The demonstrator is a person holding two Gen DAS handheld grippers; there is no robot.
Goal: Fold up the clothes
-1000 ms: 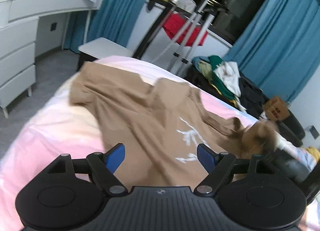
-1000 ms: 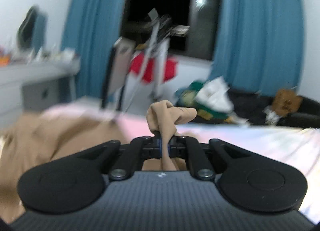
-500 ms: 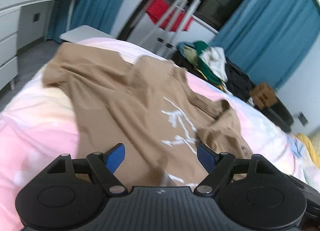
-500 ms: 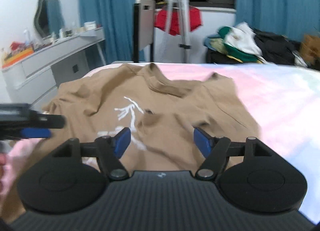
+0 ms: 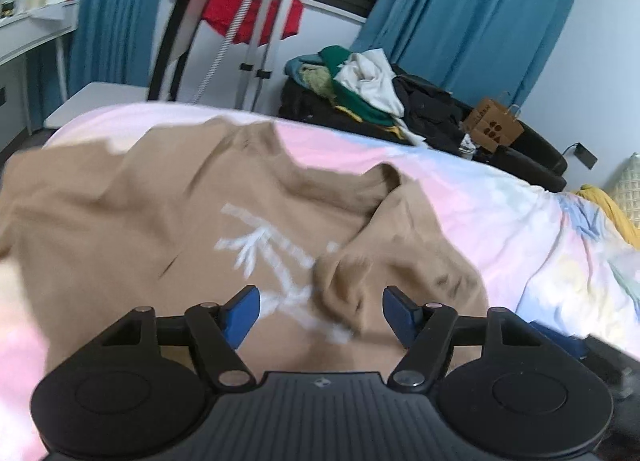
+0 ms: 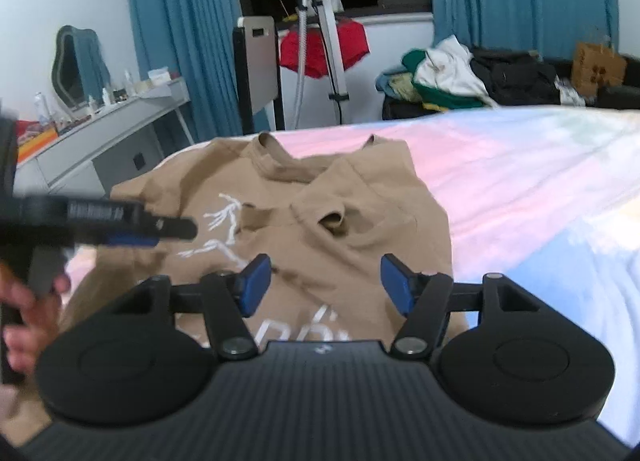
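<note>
A tan T-shirt [image 5: 160, 213] with a white print lies spread on the pink pastel bed [image 5: 500, 221]. Its right sleeve is folded in over the chest [image 6: 340, 217]. It also shows in the right wrist view [image 6: 360, 189]. My left gripper [image 5: 320, 307] is open and empty just above the shirt's print. My right gripper [image 6: 324, 283] is open and empty over the shirt's lower right part. In the right wrist view the left gripper [image 6: 132, 223] shows from the side at the left, over the shirt.
A pile of clothes [image 5: 360, 85] lies on a dark sofa behind the bed. A garment steamer stand [image 6: 320, 41] with a red cloth stands by the window. A white desk [image 6: 100, 121] is at the left. A brown paper bag [image 5: 492, 129] is at the right.
My right gripper let go of the sleeve it held bunched up a second ago and opened; the sleeve now lies folded on the chest. Both grippers swung over the shirt.
</note>
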